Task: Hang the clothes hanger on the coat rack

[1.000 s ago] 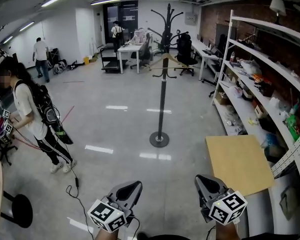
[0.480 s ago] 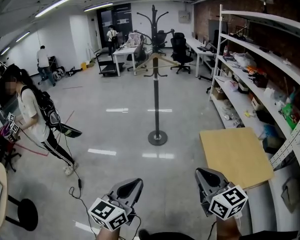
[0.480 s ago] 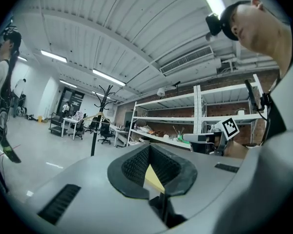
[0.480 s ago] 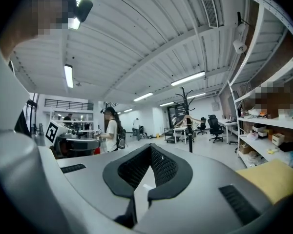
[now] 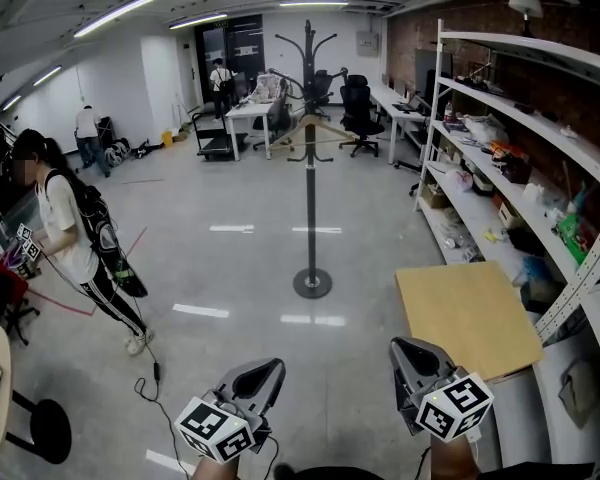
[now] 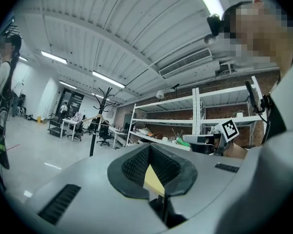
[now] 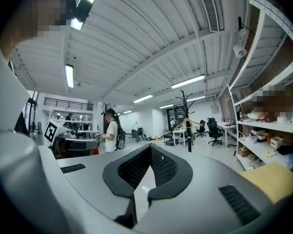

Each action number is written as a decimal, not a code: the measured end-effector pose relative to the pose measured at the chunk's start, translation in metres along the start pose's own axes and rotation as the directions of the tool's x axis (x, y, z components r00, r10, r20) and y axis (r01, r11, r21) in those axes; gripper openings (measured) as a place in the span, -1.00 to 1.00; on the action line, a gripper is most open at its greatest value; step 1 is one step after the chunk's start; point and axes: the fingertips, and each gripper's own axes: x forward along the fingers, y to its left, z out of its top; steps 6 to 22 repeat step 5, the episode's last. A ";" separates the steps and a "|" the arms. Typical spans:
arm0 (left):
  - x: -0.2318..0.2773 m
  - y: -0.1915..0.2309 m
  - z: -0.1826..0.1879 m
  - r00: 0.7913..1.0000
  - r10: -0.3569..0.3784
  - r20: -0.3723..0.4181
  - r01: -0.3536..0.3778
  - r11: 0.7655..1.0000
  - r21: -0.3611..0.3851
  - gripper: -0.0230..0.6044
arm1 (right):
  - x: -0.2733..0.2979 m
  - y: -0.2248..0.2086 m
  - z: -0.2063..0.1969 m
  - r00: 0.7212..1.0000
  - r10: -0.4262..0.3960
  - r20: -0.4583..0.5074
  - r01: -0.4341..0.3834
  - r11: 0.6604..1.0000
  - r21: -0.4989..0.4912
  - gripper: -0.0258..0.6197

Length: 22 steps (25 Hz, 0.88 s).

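The black coat rack [image 5: 310, 183] stands in the middle of the floor, a few steps ahead of me. A wooden clothes hanger [image 5: 311, 128] hangs on one of its arms. My left gripper [image 5: 271, 368] and my right gripper [image 5: 403, 352] are low at the front of the head view, side by side and pointing level toward the rack, far from it. Both are shut with nothing in them. In the left gripper view the coat rack [image 6: 104, 94] and hanger [image 6: 94, 117] are small, far beyond the gripper [image 6: 152, 178]. The right gripper view shows the rack [image 7: 187, 99] past that gripper [image 7: 142, 178].
White shelving [image 5: 520, 148] full of items lines the right wall. A tan board [image 5: 468, 316] lies just ahead of my right gripper. A person [image 5: 68, 230] with a backpack stands at the left, near a stool [image 5: 38, 428] and a floor cable [image 5: 148, 386]. Desks and chairs [image 5: 360, 108] stand behind the rack.
The whole view has shifted slightly and the rack sits a little further left. The person at the left has stepped. Both grippers keep their place in the view, shut.
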 end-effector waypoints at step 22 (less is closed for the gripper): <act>-0.007 0.003 0.002 1.000 -0.004 -0.006 0.004 1.000 -0.004 -0.93 | -0.001 0.006 0.002 1.000 -0.007 0.005 0.007 1.000 0.003 -0.90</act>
